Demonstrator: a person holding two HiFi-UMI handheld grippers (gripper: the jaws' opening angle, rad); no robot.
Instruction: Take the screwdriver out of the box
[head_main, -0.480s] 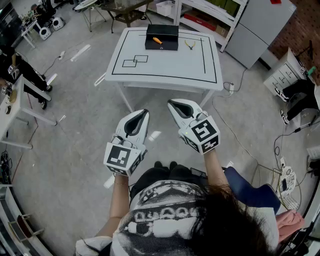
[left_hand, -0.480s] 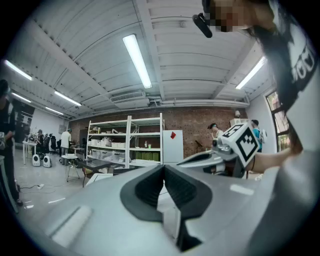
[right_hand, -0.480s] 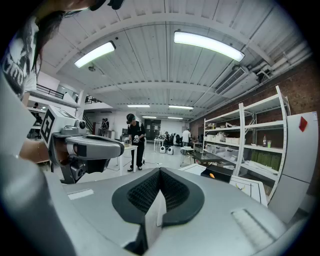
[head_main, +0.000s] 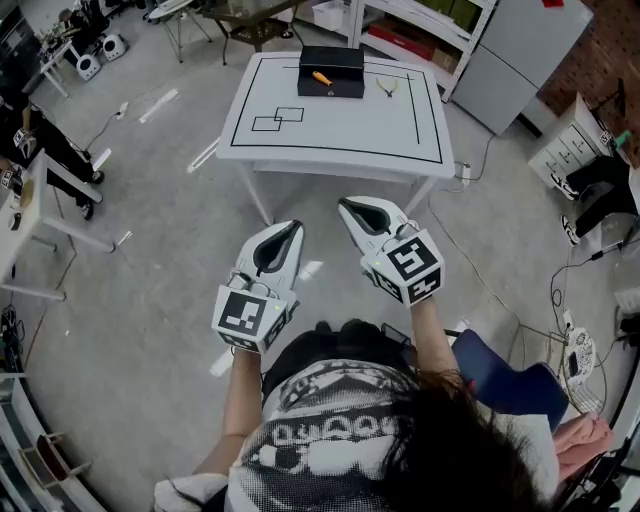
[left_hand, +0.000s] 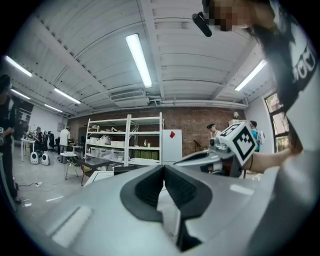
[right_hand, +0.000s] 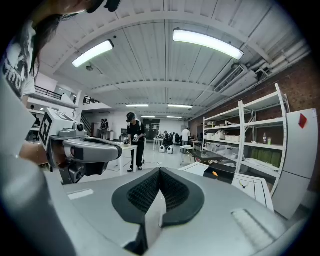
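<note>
A black box (head_main: 331, 70) stands at the far edge of a white table (head_main: 340, 125). An orange-handled screwdriver (head_main: 321, 78) lies in it. My left gripper (head_main: 291, 227) and right gripper (head_main: 346, 206) are held side by side over the floor, well short of the table. Both are shut with nothing between the pads. In the right gripper view the box (right_hand: 226, 173) and the screwdriver (right_hand: 214, 174) show small beyond my shut right gripper (right_hand: 160, 171), with the left gripper (right_hand: 85, 149) at the left. In the left gripper view the left gripper (left_hand: 163, 168) is shut, and the right gripper (left_hand: 220, 150) is beside it.
Yellow-handled pliers (head_main: 386, 88) lie on the table to the right of the box. Black lines and small rectangles (head_main: 278, 119) are marked on the tabletop. Shelving (head_main: 420, 30) and a grey cabinet (head_main: 520, 55) stand behind the table. A blue chair (head_main: 500, 380) is at my right, and cables run along the floor.
</note>
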